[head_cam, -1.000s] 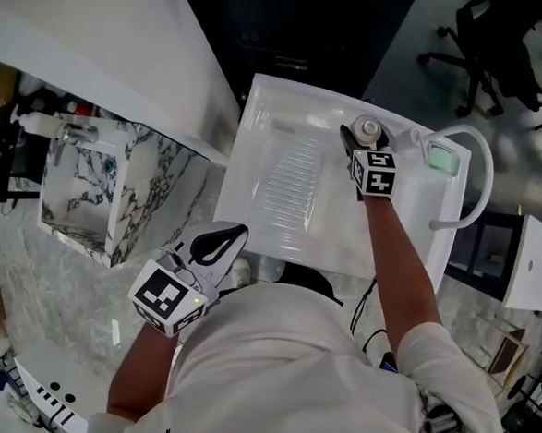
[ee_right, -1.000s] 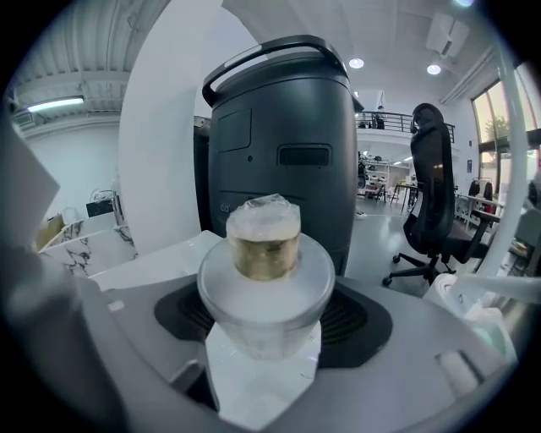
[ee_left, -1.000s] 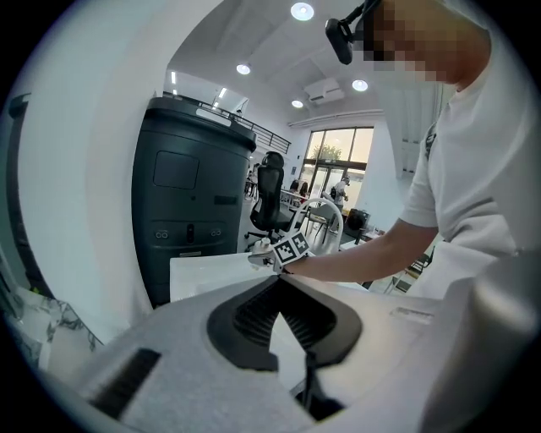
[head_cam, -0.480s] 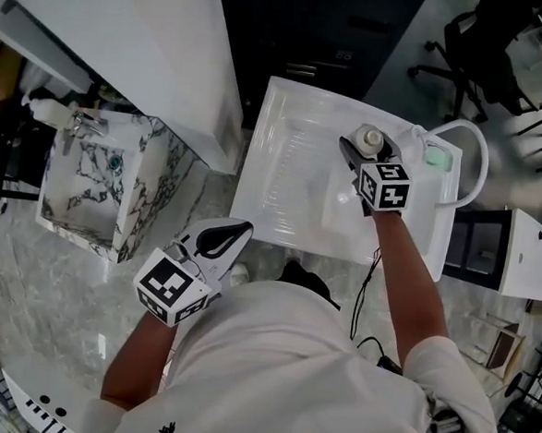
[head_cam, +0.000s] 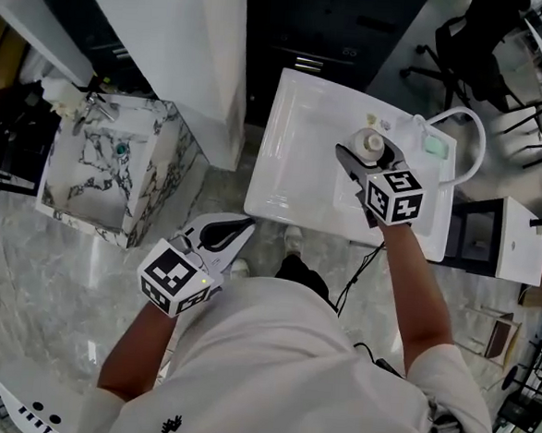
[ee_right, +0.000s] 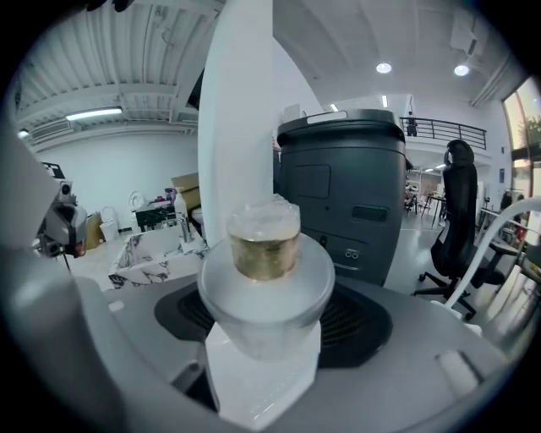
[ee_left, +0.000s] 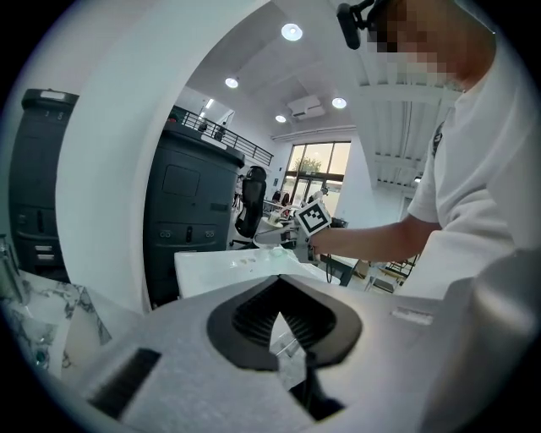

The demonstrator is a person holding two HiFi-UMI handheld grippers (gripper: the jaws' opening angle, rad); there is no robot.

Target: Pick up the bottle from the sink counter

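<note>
A pale, round bottle (head_cam: pixel 372 144) with a gold neck and clear cap stands between the fingers of my right gripper (head_cam: pixel 371 156) over the right part of the white sink counter (head_cam: pixel 293 166). In the right gripper view the bottle (ee_right: pixel 265 279) fills the gap between the dark pads, and my right gripper (ee_right: pixel 265 338) is shut on its wide body. My left gripper (head_cam: pixel 238 229) hangs low by my left side, away from the counter. Its jaws (ee_left: pixel 283 326) are shut with nothing in them.
A green soap dish (head_cam: pixel 433 146) and a curved white hose (head_cam: pixel 478 142) sit at the counter's far right. A marble basin (head_cam: pixel 107 172) stands to the left, a white cabinet (head_cam: pixel 519 242) to the right, and an office chair (head_cam: pixel 459 48) and a dark grey machine (ee_right: pixel 342 186) beyond.
The head view has swung, so the counter sits higher and further right. My right gripper stays round the bottle and seems a little nearer me. The left gripper has hardly moved.
</note>
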